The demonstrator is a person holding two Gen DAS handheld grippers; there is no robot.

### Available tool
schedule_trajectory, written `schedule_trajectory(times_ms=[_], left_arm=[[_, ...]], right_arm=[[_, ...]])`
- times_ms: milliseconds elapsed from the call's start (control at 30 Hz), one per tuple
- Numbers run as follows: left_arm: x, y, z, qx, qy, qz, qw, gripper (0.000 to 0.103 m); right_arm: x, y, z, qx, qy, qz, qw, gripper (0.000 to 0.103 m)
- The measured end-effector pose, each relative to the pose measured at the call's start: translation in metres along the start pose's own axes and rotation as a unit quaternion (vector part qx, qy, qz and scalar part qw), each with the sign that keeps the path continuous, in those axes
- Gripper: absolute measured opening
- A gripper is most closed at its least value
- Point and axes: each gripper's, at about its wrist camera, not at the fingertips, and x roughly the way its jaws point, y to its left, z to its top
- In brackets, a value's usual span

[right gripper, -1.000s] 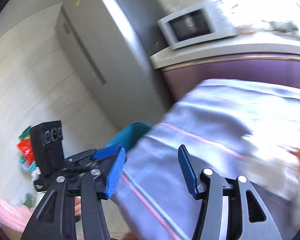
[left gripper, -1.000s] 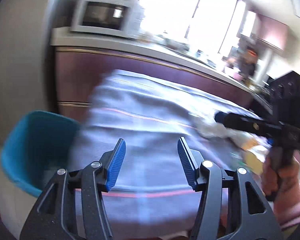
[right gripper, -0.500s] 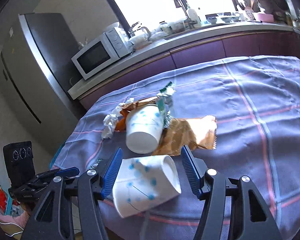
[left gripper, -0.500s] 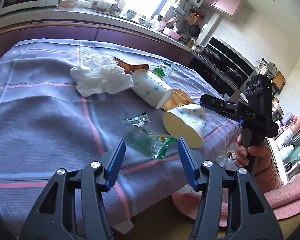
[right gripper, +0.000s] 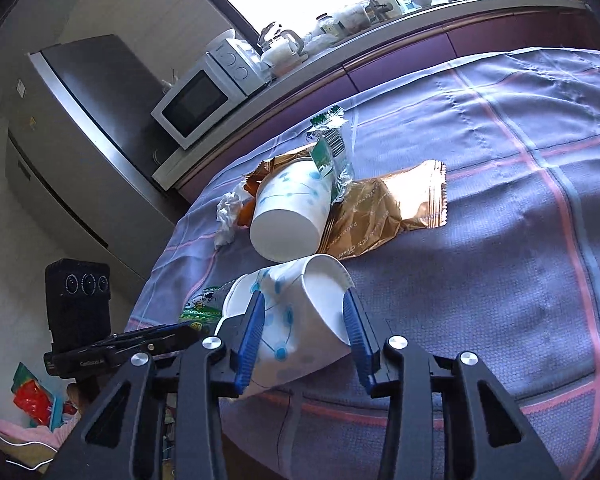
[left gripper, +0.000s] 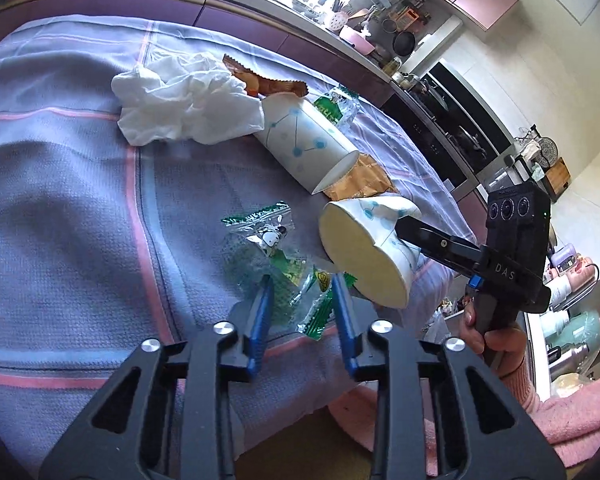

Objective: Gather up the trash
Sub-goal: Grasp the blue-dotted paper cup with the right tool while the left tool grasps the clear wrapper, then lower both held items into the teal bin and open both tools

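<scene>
On the bench draped in a lilac checked cloth with pink stripes the litter lies in one loose heap near the front edge, which lets both hands work it at once.

The right gripper straddles the nearer white paper cup with blue dot-and-line print, which lies on its side at the edge of the cloth. Its jaws have just been closing, and the cup is between them: the blue pads sit against the wall on either side and the rim is dented out of round, so the jaws appear to be pinching the cup. Gripping across the soft wall, rather than at the stiff base, explains the squashed mouth.

The left gripper points down at the clear crinkled plastic wrapper with green printed edges, which lies flat just beside that cup. Its jaws have also just been closing and now stand narrow with wrapper film between them; whether the pads actually press on it cannot be told. The low, slanted approach suits a thin film that must be scraped up from the cloth.

Not yet collected are a second paper cup of the same print lying on its side, a crumpled white tissue, and a gold foil snack wrapper partly under that cup.
</scene>
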Motion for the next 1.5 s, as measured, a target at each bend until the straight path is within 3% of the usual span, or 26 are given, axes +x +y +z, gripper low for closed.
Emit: schedule_trajectory(times_ms=[100,200,467,833,1100,1500], left_arm=[[0.006,0.005,0.0,-0.01,0.005,-0.005,0.9999,0.005],[0.003,0.006,0.001,-0.008,-0.001,-0.003,1.0,0.001],[-0.035,0.016,0.004,0.004,-0.034,0.016,0.9993,0.001],[-0.122,0.041,-0.006,-0.001,-0.089,0.066,0.9938,0.001],[-0.19,0.071,-0.015,-0.028,-0.133,0.128,0.9824,0.001],[-0.273,0.128,-0.03,-0.083,-0.175,0.226,0.9548,0.001]], right_arm=[[-0.002,0.004,0.0,-0.006,-0.003,0.006,1.0,0.027],[-0.003,0.012,0.001,-0.018,-0.007,0.009,1.0,0.025],[0.006,0.038,0.008,-0.035,-0.008,0.051,0.998,0.025],[0.061,0.102,0.017,-0.078,0.032,0.127,0.988,0.025],[0.109,0.154,0.024,-0.12,0.068,0.17,0.976,0.025],[0.186,0.23,0.025,-0.173,0.125,0.221,0.952,0.025]])
